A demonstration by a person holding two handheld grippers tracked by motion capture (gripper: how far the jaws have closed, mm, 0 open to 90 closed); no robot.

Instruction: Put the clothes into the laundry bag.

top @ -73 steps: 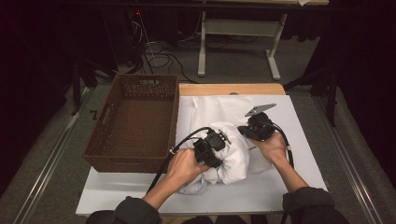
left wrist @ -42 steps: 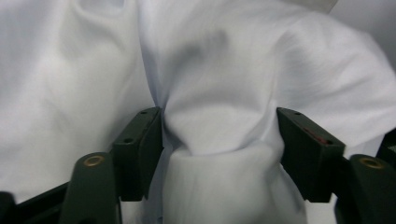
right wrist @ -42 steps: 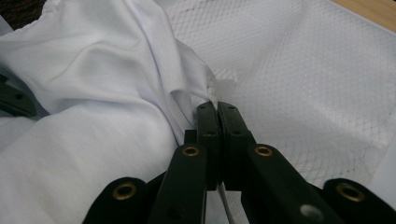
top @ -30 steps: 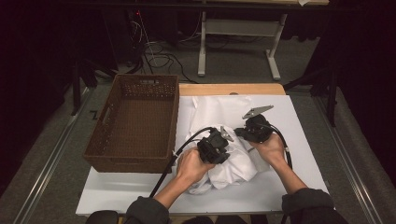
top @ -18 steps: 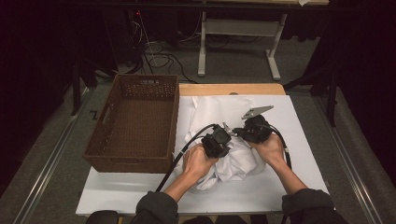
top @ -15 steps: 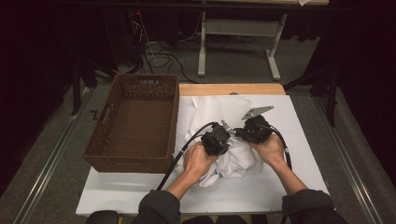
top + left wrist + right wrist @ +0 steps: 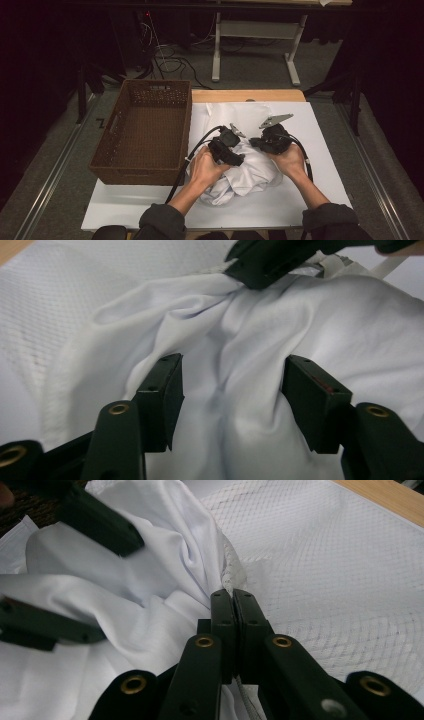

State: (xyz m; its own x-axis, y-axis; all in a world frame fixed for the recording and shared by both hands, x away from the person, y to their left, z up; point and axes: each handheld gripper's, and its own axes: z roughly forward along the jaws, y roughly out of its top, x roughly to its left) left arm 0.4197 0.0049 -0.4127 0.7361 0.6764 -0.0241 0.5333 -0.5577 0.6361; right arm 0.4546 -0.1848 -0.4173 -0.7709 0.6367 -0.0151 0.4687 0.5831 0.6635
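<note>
Crumpled white cloth garment (image 7: 250,172) lies mid-table beside brown wicker basket (image 7: 145,130). Right gripper (image 7: 232,605), jaws clamped on white mesh laundry bag (image 7: 320,575) edge, likely holding it for stuffing; left gripper (image 7: 230,385) jaws, just opening, straddle garment fold unpressed.

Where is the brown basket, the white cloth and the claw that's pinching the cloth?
brown basket (image 7: 145,136), high view, on its woven floor.
white cloth (image 7: 252,172), high view, on the bunched folds between the hands.
right claw (image 7: 232,596), right gripper view, at the shut jaw tips pinching the cloth's edge.
</note>
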